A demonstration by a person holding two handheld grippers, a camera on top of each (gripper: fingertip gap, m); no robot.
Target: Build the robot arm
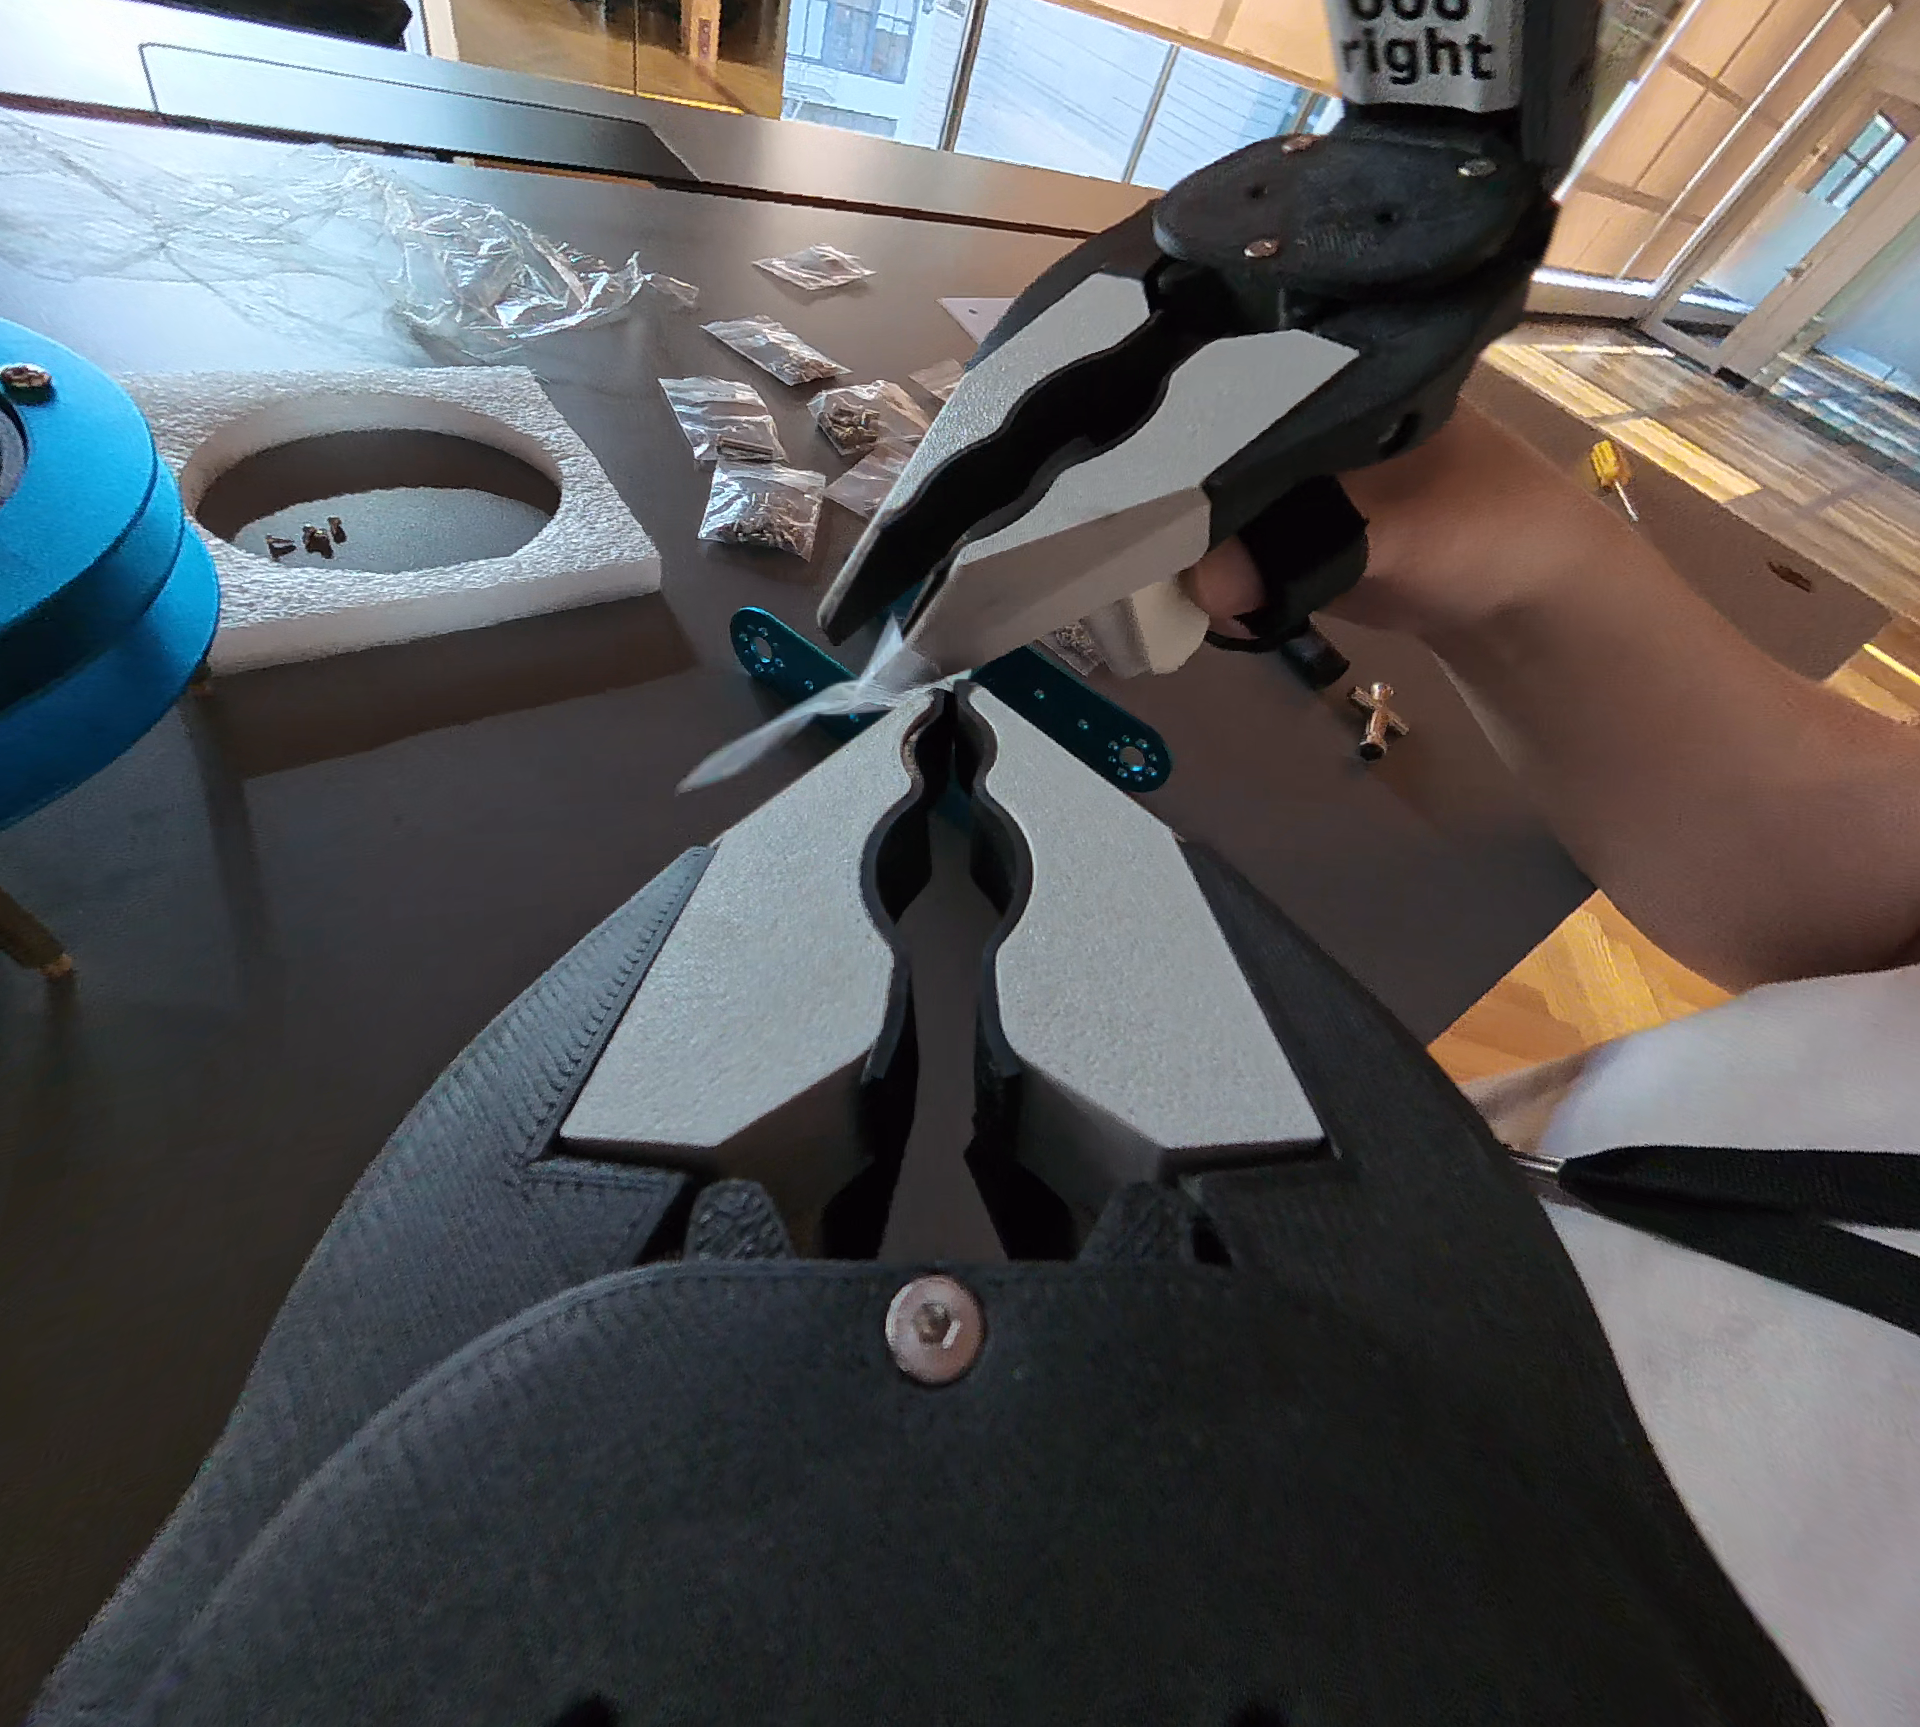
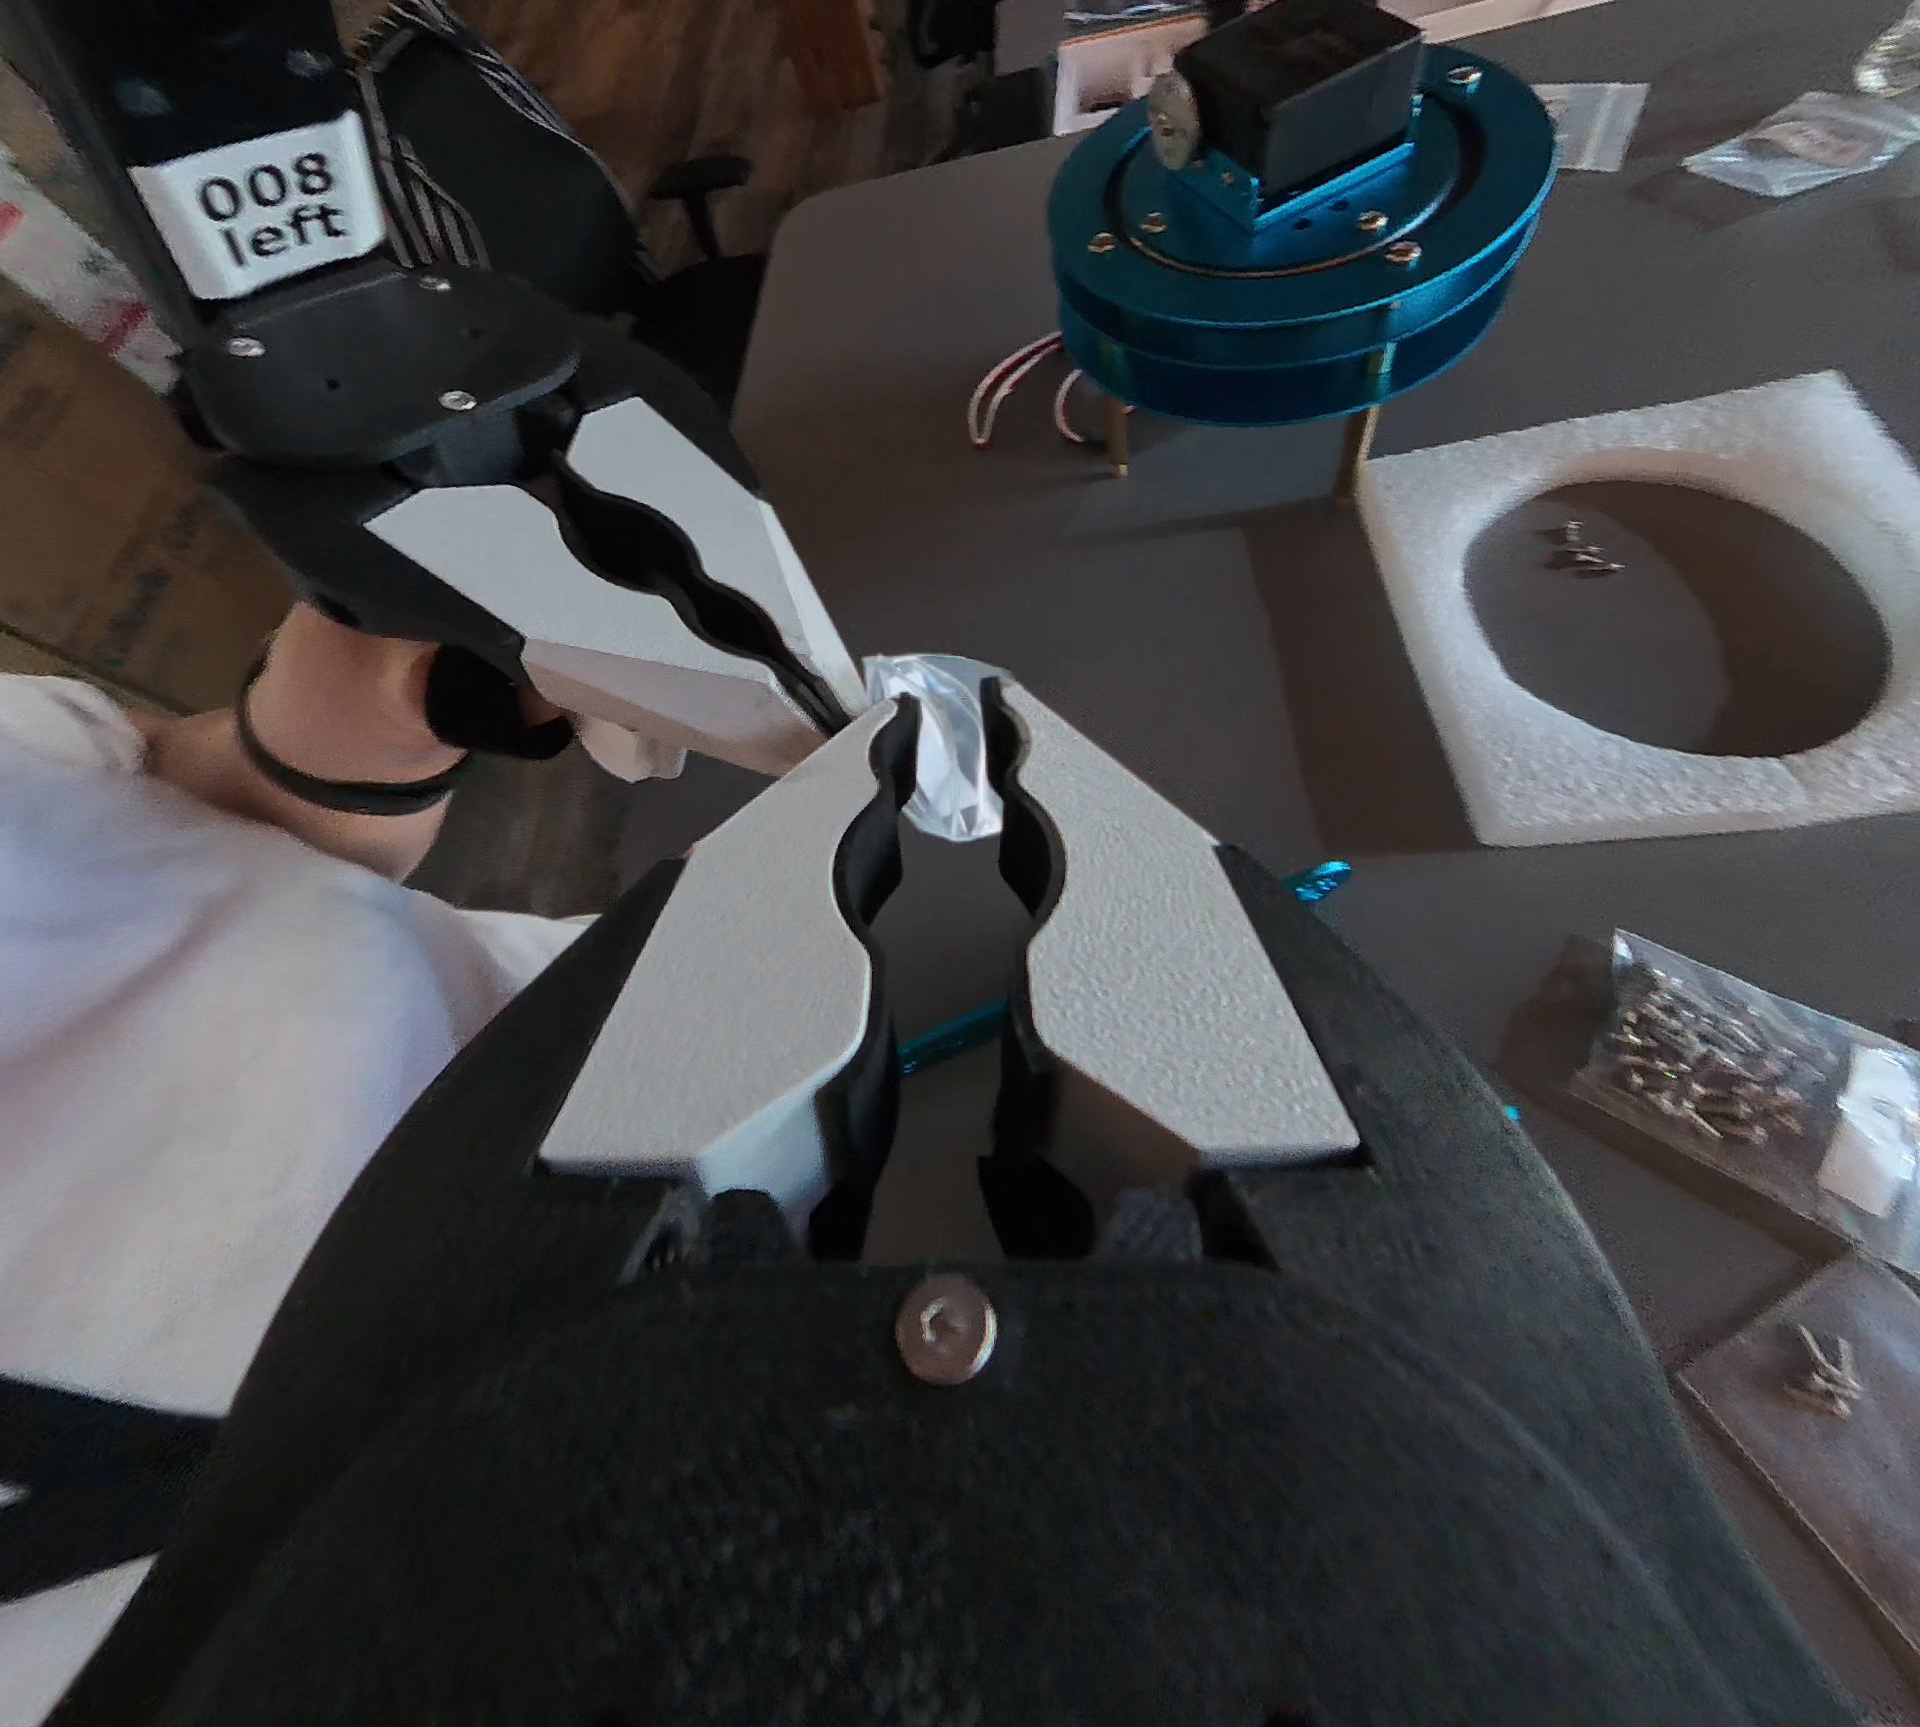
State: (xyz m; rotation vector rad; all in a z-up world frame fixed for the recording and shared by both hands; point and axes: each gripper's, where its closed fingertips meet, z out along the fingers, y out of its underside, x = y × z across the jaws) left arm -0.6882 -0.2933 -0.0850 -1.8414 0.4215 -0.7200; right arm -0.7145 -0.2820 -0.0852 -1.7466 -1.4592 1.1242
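My left gripper [image 1: 951, 703] is shut on a small clear plastic bag [image 1: 800, 721], held above the dark table [image 1: 416, 846]. My right gripper [image 1: 878, 633] comes in from the upper right with its tips at the same bag. In the right wrist view the bag [image 2: 945, 763] sits between the slightly parted fingers of my right gripper [image 2: 948, 701], while my left gripper [image 2: 844, 713] pinches its left edge. A blue metal bracket [image 1: 1101, 732] lies on the table under both grippers.
A blue round base [image 2: 1299, 254] carrying a black servo [image 2: 1299, 88] stands on legs beside a white foam block [image 2: 1558, 794] whose round hole holds loose screws. Bags of screws [image 1: 764, 514], crumpled clear film [image 1: 312, 243] and a small cross-shaped metal tool [image 1: 1377, 716] lie around. About 10 centimetres separates my left fingertips from the blue metal bracket [image 1: 1101, 732].
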